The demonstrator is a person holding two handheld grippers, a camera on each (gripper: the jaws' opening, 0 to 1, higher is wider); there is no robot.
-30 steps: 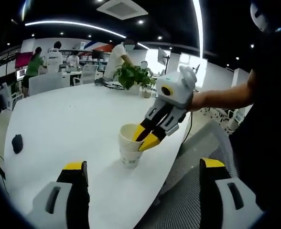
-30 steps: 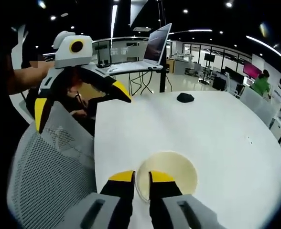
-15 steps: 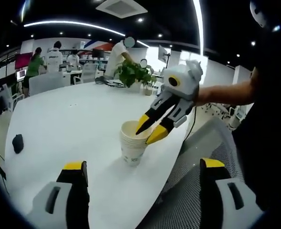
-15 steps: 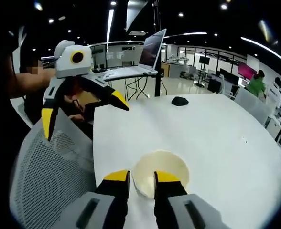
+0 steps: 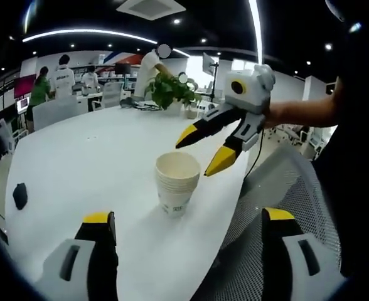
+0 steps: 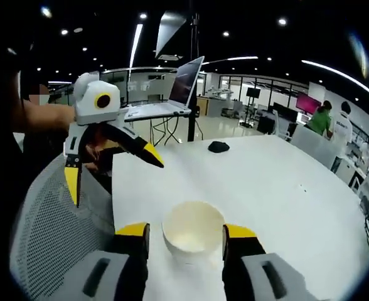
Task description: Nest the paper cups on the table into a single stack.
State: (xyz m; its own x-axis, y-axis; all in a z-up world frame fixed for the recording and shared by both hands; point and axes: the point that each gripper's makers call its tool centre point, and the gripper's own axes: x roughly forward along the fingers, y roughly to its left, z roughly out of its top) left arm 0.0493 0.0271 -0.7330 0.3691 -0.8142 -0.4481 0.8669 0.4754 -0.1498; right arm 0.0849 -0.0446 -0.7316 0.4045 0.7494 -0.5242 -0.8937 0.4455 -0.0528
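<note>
A stack of nested cream paper cups [image 5: 177,182] stands upright near the white table's [image 5: 90,157] edge, and from above its open mouth [image 6: 192,227] looks empty. My right gripper [image 6: 186,230] is open, its yellow-tipped jaws spread to either side of the stack's rim and clear of it. In the left gripper view the right gripper [image 5: 203,149] hovers just above and to the right of the stack. My left gripper [image 5: 189,216] is wide open and holds nothing, with the stack ahead between its jaws. In the right gripper view the left gripper [image 6: 113,170] hangs over the table's edge.
A black mouse [image 5: 19,195] [image 6: 219,147] lies far across the table. A potted plant [image 5: 169,91] stands at the far end, and a laptop [image 6: 172,94] sits on a stand. A grey mesh chair [image 5: 278,188] [image 6: 53,219] sits against the table's edge. People stand in the background.
My right gripper has opened, let go of the stack's rim and drawn back and up from it. The left gripper stays open; the stack has not moved.
</note>
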